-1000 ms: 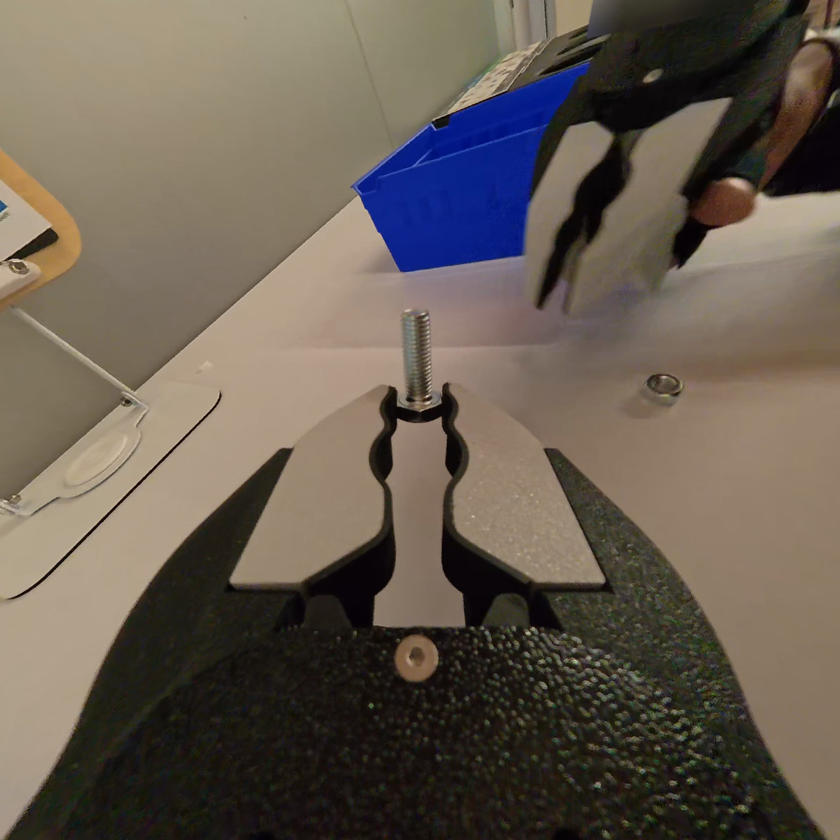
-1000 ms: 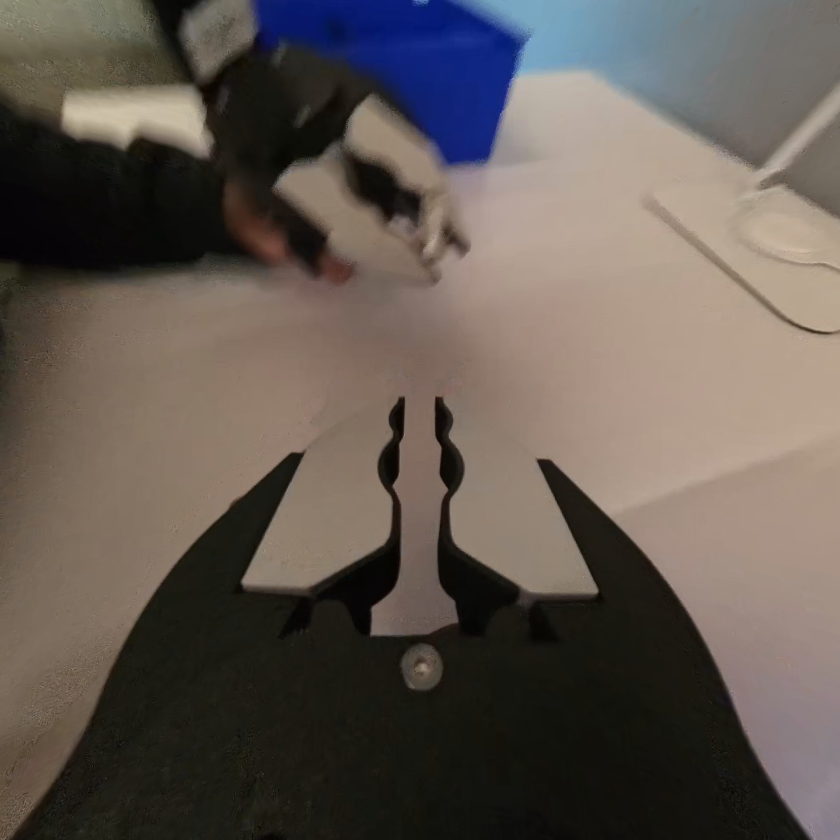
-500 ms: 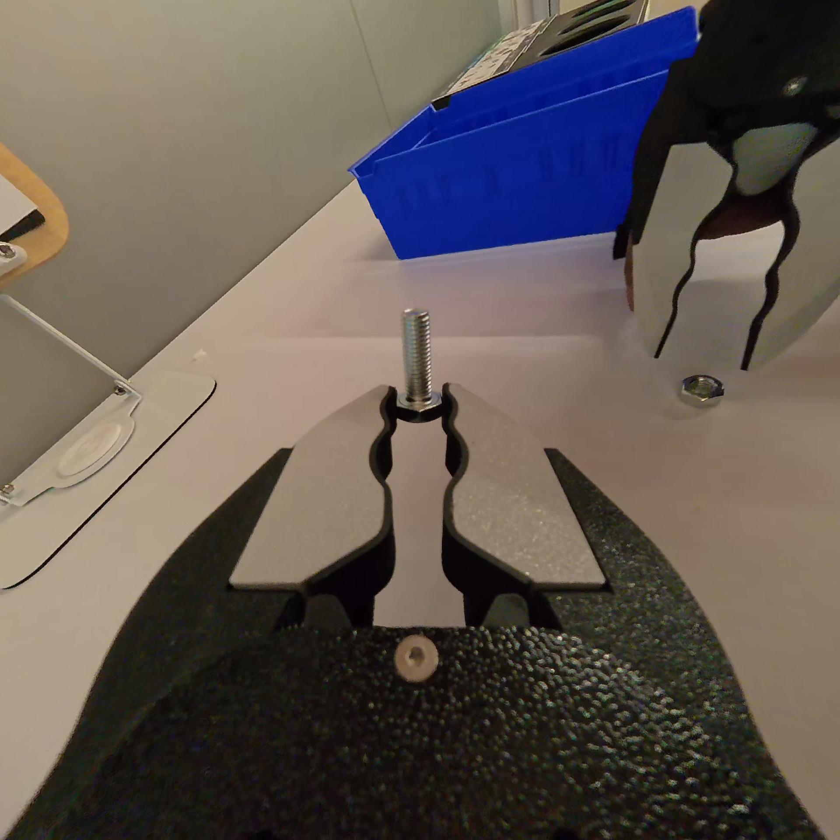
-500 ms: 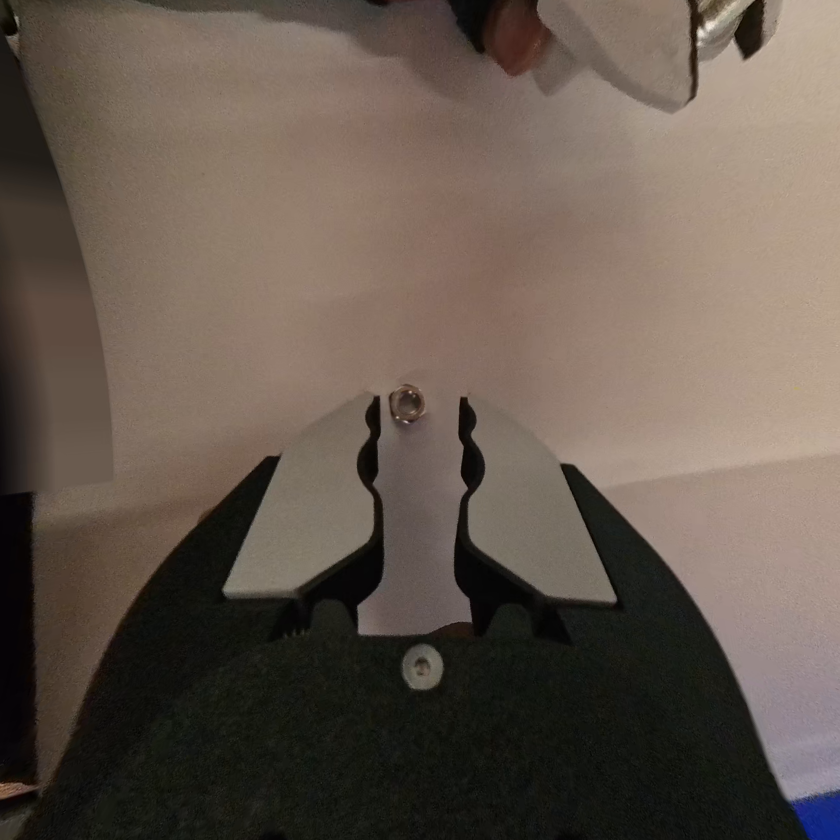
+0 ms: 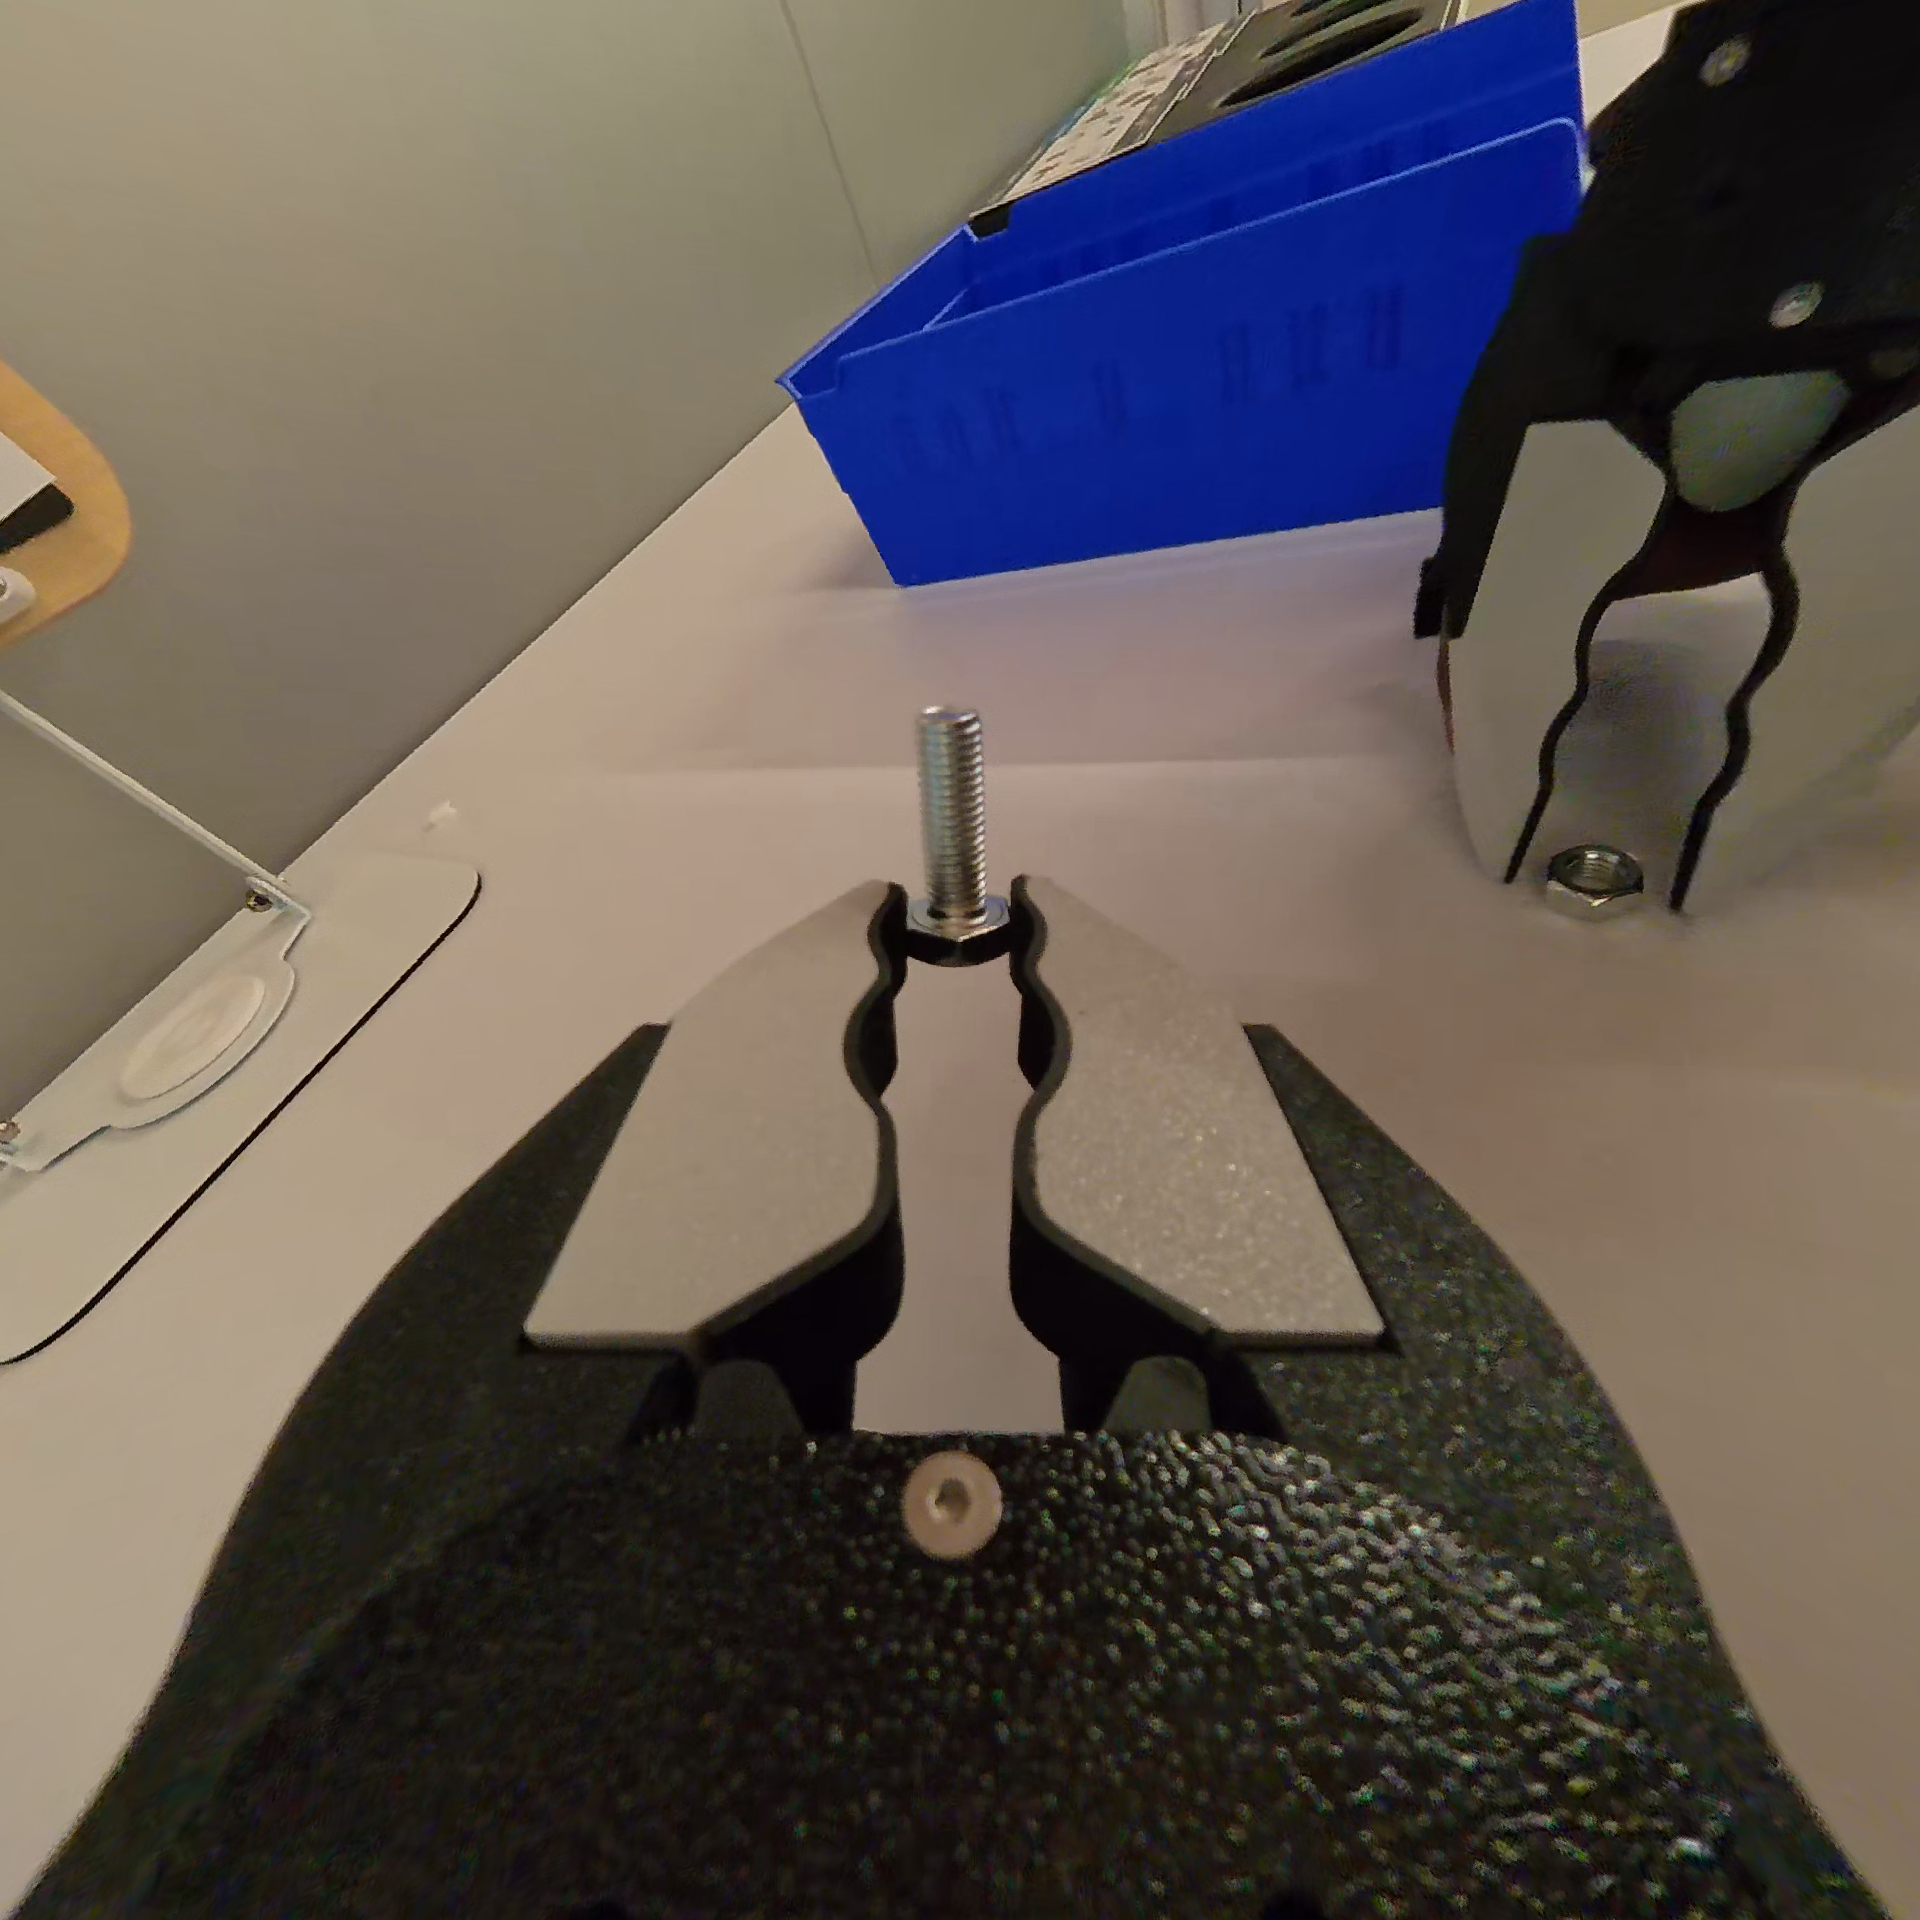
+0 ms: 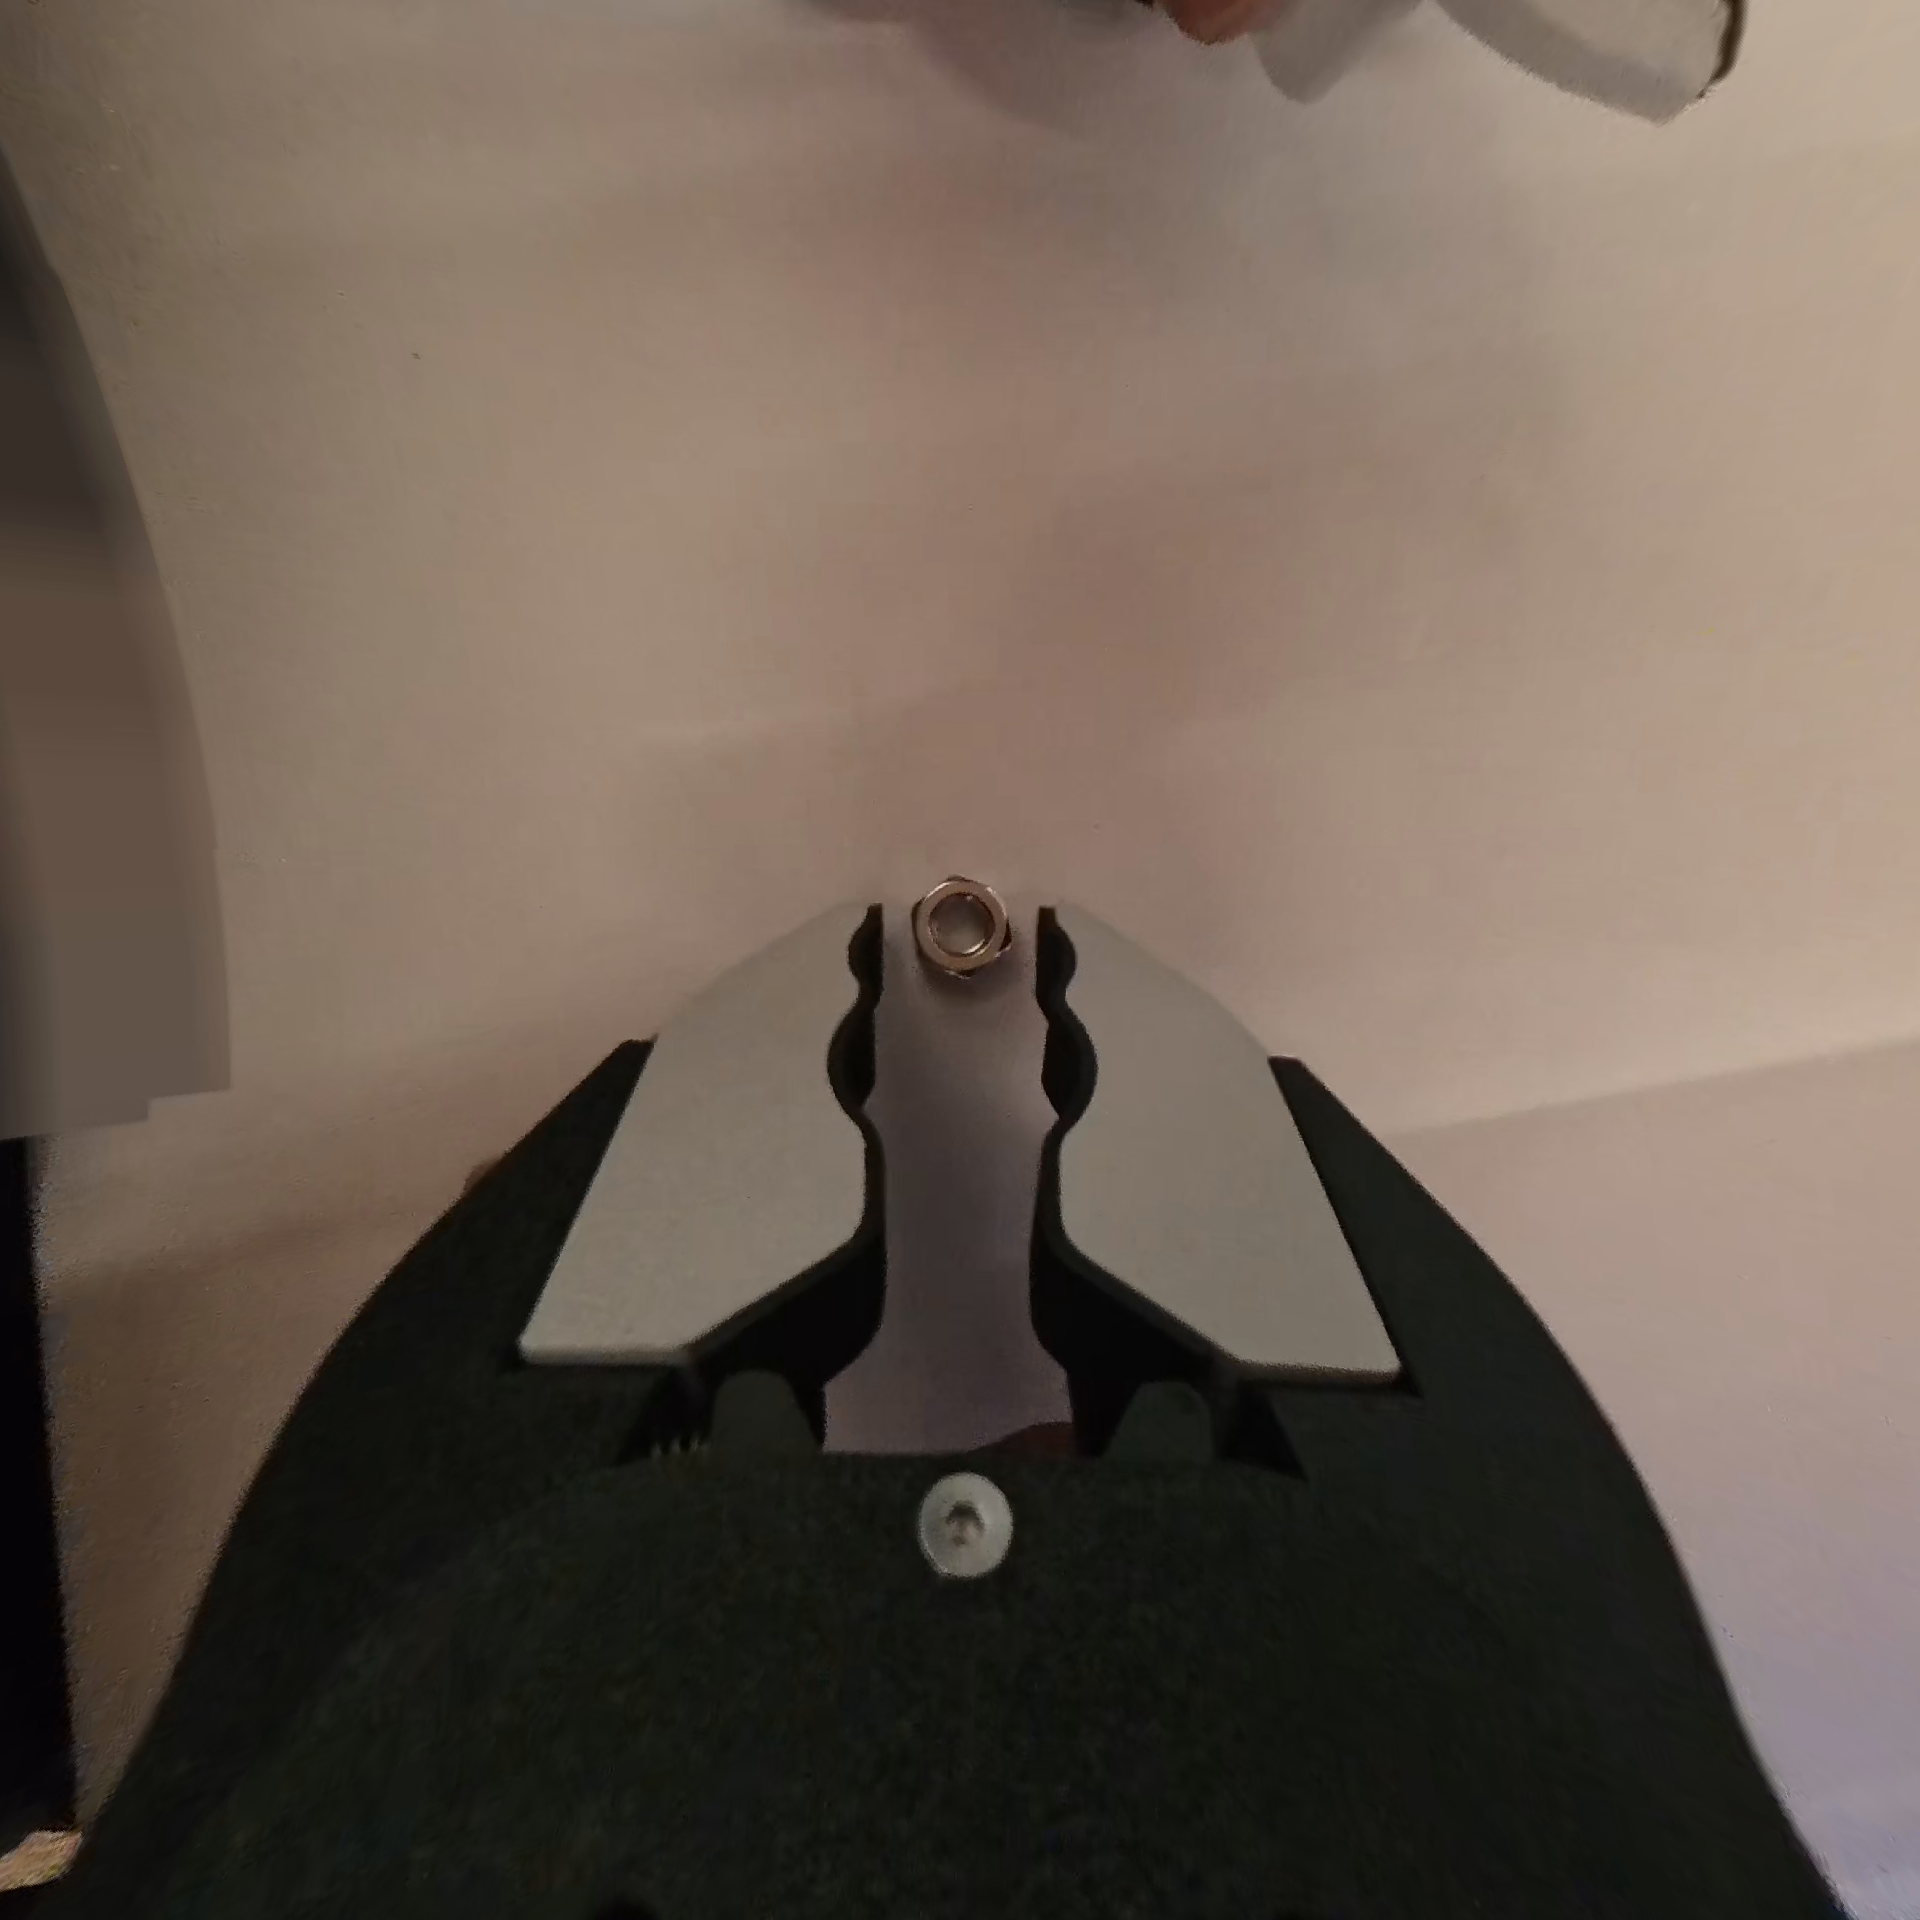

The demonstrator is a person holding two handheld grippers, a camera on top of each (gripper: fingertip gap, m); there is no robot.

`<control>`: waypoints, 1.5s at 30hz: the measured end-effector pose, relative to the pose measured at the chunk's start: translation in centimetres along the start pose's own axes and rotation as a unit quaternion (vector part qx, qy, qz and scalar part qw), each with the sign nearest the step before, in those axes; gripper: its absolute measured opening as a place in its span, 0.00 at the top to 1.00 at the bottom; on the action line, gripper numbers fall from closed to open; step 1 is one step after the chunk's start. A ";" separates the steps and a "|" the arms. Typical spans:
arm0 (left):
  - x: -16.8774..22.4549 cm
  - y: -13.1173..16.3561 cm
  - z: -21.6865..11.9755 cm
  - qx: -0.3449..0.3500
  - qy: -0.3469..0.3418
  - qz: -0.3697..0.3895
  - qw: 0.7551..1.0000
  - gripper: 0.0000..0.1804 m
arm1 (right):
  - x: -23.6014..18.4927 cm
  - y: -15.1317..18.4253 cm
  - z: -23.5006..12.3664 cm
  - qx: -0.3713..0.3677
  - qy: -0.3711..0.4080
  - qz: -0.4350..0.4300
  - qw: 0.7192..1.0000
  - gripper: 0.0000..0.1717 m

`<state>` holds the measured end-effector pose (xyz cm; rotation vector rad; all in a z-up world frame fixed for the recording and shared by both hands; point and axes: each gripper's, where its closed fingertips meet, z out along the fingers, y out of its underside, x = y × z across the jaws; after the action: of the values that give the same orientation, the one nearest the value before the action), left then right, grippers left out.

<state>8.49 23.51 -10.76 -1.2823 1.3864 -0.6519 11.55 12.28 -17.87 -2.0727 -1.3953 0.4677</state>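
My left gripper [image 5: 954, 914] is shut on the hex head of a silver bolt [image 5: 949, 821] that stands upright on the white table [image 5: 1195, 1039], thread pointing up. My right gripper [image 6: 956, 920] is open and points straight down at the table; a silver hex nut [image 6: 961, 925] lies flat between its fingertips, with a gap to each pad. In the left wrist view the right gripper [image 5: 1595, 894] stands to the right of the bolt, its tips on either side of the nut [image 5: 1593, 881]. A tip of the left gripper [image 6: 1507, 52] shows at the top edge of the right wrist view.
A blue plastic bin [image 5: 1195, 395] stands at the back of the table by the wall. A white flat stand base [image 5: 208, 1039] with a thin arm lies at the left. A wooden panel edge [image 5: 62, 520] shows far left.
My right gripper has swung down over the nut, opened, and then narrowed slightly around it. My left gripper has stayed shut on the bolt without moving.
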 end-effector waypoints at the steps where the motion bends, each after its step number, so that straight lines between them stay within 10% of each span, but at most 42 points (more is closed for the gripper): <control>1: 0.1 0.0 0.0 0.001 0.002 0.001 1.000 0.90 | -0.1 0.0 0.1 0.000 -0.005 0.001 1.000 0.85; 9: -0.3 -0.3 -0.1 0.008 -0.004 -0.022 1.000 0.90 | 1.1 -0.7 0.3 -0.003 0.039 0.010 0.999 0.90; 23: -1.2 1.3 0.0 -0.046 -0.033 -0.045 0.997 0.90 | 6.1 -9.6 -3.8 0.196 0.117 0.060 0.972 0.90; 45: 1.7 -2.8 -0.8 0.060 0.017 0.048 0.997 0.90 | 4.5 -13.9 -5.1 0.165 0.061 -0.071 0.982 0.90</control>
<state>8.99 21.01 -8.58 -1.1075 1.4052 -0.6830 6.37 18.85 -4.82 -1.6949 -1.2857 0.4686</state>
